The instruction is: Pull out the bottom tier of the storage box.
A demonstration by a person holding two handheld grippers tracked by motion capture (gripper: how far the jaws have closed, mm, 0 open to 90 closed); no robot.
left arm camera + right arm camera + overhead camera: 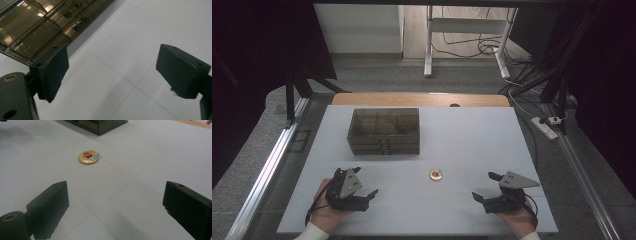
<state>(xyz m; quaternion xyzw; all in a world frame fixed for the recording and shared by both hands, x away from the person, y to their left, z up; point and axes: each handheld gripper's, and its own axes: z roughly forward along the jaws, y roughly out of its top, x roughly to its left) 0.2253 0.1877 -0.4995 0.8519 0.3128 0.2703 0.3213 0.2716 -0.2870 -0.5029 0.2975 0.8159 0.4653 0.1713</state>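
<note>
A dark see-through drawer box (384, 131) stands on the white table (462, 135), left of centre toward the back; its drawer fronts with small handles (75, 15) face me. A round yellow badge with a cartoon figure (435, 174) (89, 157) lies flat in the middle near the front. My left gripper (363, 186) rests at the front left, open, with nothing between its jaws, pointing toward the box. My right gripper (485, 186) rests at the front right, open and empty, pointing toward the badge (89, 157), which lies some way ahead of its jaws.
Beyond the table's far wooden edge (422, 98) is grey floor with a white desk frame (429, 45) and cables. Metal rails (267, 170) run along both sides. A power strip (544, 127) lies at the right on the floor.
</note>
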